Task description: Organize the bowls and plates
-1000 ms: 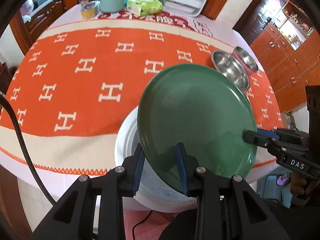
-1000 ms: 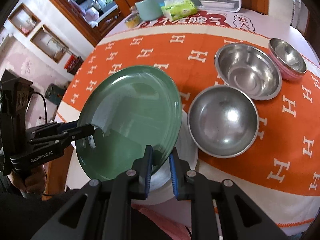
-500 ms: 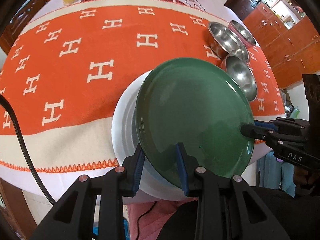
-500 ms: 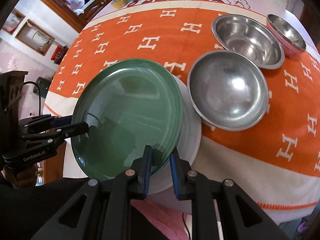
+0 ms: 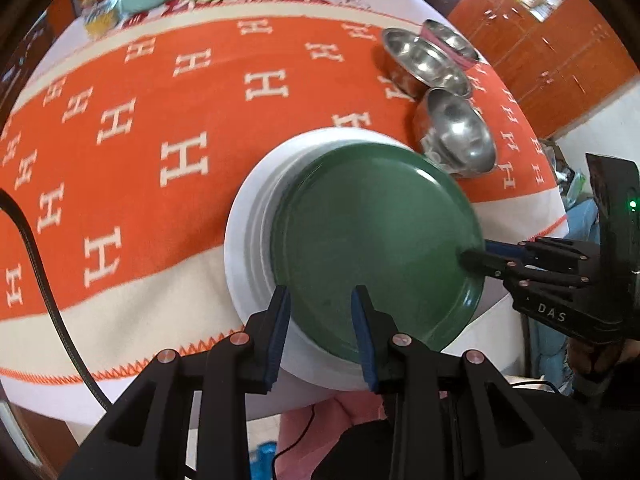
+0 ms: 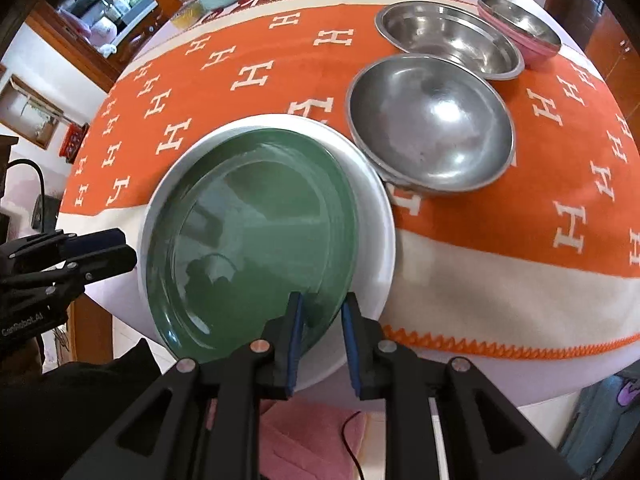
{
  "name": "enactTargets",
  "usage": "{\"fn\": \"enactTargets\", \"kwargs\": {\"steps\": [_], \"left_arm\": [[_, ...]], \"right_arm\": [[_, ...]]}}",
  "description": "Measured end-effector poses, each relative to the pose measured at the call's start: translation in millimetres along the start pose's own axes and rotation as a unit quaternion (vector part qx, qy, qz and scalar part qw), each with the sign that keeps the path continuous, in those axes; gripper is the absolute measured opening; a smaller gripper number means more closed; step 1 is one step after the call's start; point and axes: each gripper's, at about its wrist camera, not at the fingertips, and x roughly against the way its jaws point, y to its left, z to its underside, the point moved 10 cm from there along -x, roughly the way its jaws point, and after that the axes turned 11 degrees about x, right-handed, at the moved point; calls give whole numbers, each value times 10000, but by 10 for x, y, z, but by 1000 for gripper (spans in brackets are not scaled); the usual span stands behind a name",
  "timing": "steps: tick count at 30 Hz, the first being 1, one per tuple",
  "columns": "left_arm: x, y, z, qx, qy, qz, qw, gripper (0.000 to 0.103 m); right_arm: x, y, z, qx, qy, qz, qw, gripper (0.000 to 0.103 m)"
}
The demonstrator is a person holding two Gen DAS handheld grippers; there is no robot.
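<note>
A: How did the green plate (image 6: pixel 248 240) look?
B: Glossy and smooth, mirroring the room. The white plate (image 6: pixel 376 216) under it was smooth and glazed.
A: And the bowls?
B: The steel bowl (image 6: pixel 432 120) was shiny brushed metal; the orange cloth (image 5: pixel 160 128) was matt and woven.

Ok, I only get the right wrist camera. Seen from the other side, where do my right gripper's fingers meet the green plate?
Observer: In the left wrist view, the right gripper comes in at the right rim of the green plate, and a black fingertip overlaps that rim.
Operator: Is anything written on it?
Observer: Yes, DAS lettering in white on its black body.
Operator: Is any light on?
Observer: A small green light glows on its upright back part.
</note>
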Motion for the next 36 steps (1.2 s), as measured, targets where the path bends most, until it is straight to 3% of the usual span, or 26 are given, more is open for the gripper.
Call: {"fn": "enactTargets", "kwargs": {"steps": [14,28,33,36], "left_arm": [[356,-31,157,-347,-474,172,9981,32],[743,-268,193,-288,-1110,544,9919,49],[798,-455,68,-252,-1304,648,9890,55],[801,-595,-44,-201,-1387,693,9877,57]], "right_arm": [[412,48,191,-468,-850,361,9946,28],[995,-146,325,-823,-1798,767,9772,28],[1200,-308,293,-799,-2108,885,9702,42],[1302,-407,254,-689,-2215,927,9683,43]]}}
